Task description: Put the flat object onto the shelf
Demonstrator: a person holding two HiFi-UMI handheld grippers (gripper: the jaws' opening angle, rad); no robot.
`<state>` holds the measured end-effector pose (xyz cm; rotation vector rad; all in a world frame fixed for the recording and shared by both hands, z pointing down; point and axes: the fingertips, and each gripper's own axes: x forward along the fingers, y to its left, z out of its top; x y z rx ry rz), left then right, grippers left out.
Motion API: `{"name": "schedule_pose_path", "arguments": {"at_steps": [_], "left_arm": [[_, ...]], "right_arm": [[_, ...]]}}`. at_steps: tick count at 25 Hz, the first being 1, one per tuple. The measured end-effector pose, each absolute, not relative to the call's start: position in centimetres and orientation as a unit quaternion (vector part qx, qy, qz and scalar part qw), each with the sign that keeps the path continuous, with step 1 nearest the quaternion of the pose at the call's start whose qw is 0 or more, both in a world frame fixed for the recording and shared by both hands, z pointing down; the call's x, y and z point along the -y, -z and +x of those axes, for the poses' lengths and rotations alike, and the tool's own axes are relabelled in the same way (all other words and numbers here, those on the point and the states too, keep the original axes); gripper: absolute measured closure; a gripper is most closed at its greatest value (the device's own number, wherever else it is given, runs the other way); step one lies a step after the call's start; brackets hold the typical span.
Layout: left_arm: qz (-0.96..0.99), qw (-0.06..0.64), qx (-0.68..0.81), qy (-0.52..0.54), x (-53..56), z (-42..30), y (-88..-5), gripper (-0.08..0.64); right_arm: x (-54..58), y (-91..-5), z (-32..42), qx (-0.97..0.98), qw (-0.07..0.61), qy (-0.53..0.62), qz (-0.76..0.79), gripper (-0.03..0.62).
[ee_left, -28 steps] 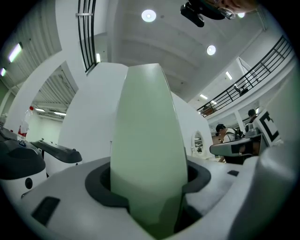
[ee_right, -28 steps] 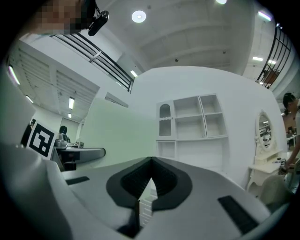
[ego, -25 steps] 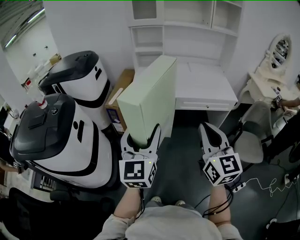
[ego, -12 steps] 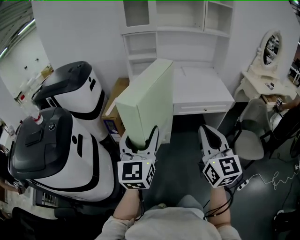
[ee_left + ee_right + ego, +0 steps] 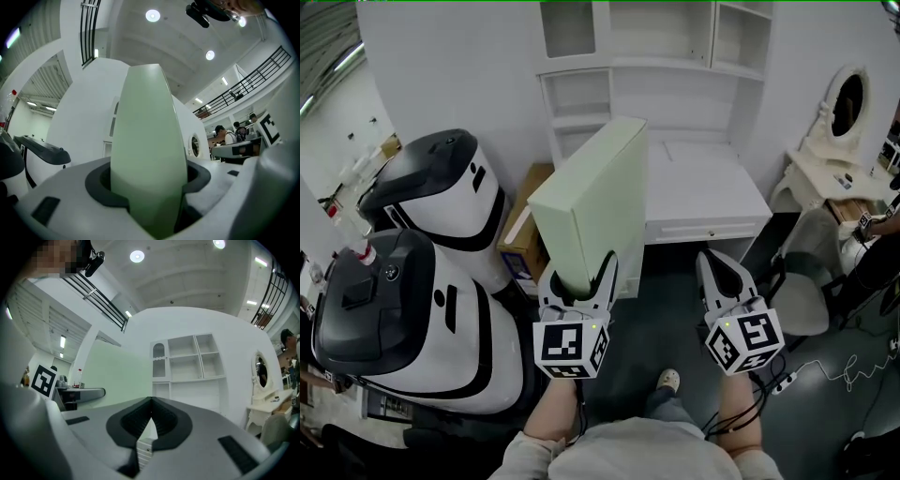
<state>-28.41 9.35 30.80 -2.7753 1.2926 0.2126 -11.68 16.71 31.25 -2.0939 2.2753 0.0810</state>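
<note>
A pale green flat box (image 5: 592, 202) stands on edge in my left gripper (image 5: 579, 267), which is shut on its near lower corner. In the left gripper view the box (image 5: 147, 154) fills the gap between the jaws and rises straight ahead. My right gripper (image 5: 718, 264) is shut and holds nothing; its tips meet in the right gripper view (image 5: 151, 401), where the box's broad green face (image 5: 115, 373) shows at left. The white shelf unit (image 5: 652, 56) with open compartments stands ahead above a white desk (image 5: 703, 183). The same shelf unit (image 5: 187, 369) appears straight ahead in the right gripper view.
Two large white and black machines (image 5: 412, 272) stand close at left. A cardboard box (image 5: 525, 220) sits on the floor between them and the desk. At right are a grey chair (image 5: 806, 272), a white vanity with an oval mirror (image 5: 844, 103), and cables (image 5: 834, 370) on the dark floor.
The desk and shelf unit have drawn nearer and shifted left in the head view. Both grippers keep their pose, the box still gripped in the left one. A shoe now shows on the floor.
</note>
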Motion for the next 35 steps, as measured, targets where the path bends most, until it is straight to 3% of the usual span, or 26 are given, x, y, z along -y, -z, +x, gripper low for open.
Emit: {"name": "schedule_pose_path", "arguments": {"at_steps": [21,35], "left_arm": [[-0.880,0.042,-0.465,-0.086,2.1,-10.4,-29.5,0.270],[-0.882,0.036,-0.466,-0.070,7.7,-4.9,-30.8,0.270]], "right_arm": [[-2.9,-30.0,6.3,-0.778,0.028,-0.034,-0.627,0.583],[2.8,-32.2,11.6,-0.783,0.029,-0.011,-0.622,0.583]]}}
